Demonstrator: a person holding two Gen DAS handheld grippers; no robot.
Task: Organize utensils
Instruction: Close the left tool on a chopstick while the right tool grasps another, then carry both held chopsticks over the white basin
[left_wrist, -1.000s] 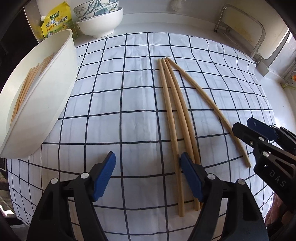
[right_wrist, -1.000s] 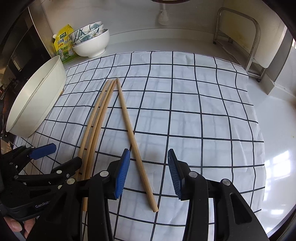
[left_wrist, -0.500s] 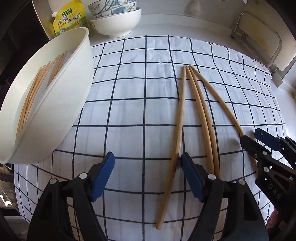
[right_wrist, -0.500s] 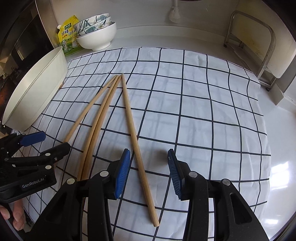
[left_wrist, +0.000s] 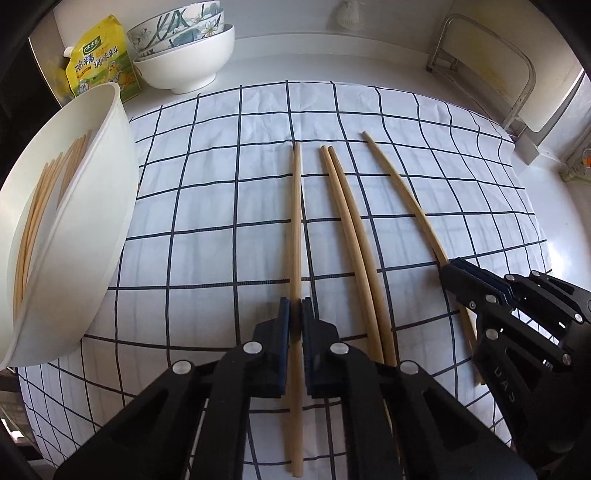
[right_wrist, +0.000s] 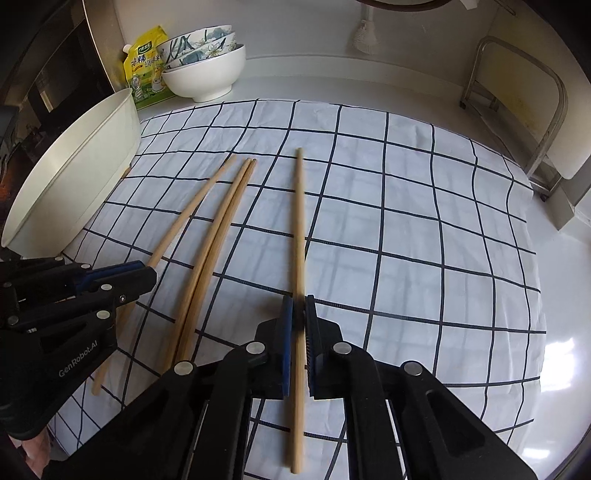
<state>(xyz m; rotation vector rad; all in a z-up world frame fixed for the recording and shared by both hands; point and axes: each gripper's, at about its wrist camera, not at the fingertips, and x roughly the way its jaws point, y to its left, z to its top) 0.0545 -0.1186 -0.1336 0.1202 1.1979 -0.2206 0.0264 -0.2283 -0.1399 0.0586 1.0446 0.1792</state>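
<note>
Wooden chopsticks lie on a checked cloth (left_wrist: 221, 206). My left gripper (left_wrist: 295, 314) is shut on the leftmost chopstick (left_wrist: 296, 229), near its thick end. A pair of chopsticks (left_wrist: 351, 236) lies loose beside it. My right gripper (right_wrist: 298, 314) is shut on the rightmost chopstick (right_wrist: 300, 221); it shows in the left wrist view (left_wrist: 454, 277) too. In the right wrist view the left gripper (right_wrist: 144, 271) grips its chopstick (right_wrist: 192, 206), with the pair (right_wrist: 225, 221) between. A big white bowl (left_wrist: 92, 221) at the left holds several chopsticks (left_wrist: 40, 206).
Stacked bowls (left_wrist: 184, 62) and a yellow seasoning pouch (left_wrist: 99, 59) stand at the back left on the white counter. A metal rack (left_wrist: 480, 66) stands at the back right. The big white bowl's rim (right_wrist: 66, 162) is close to the left gripper.
Both grippers went from open to shut, each around one chopstick. The left chopstick has swung away from the pair; the right one has also been separated.
</note>
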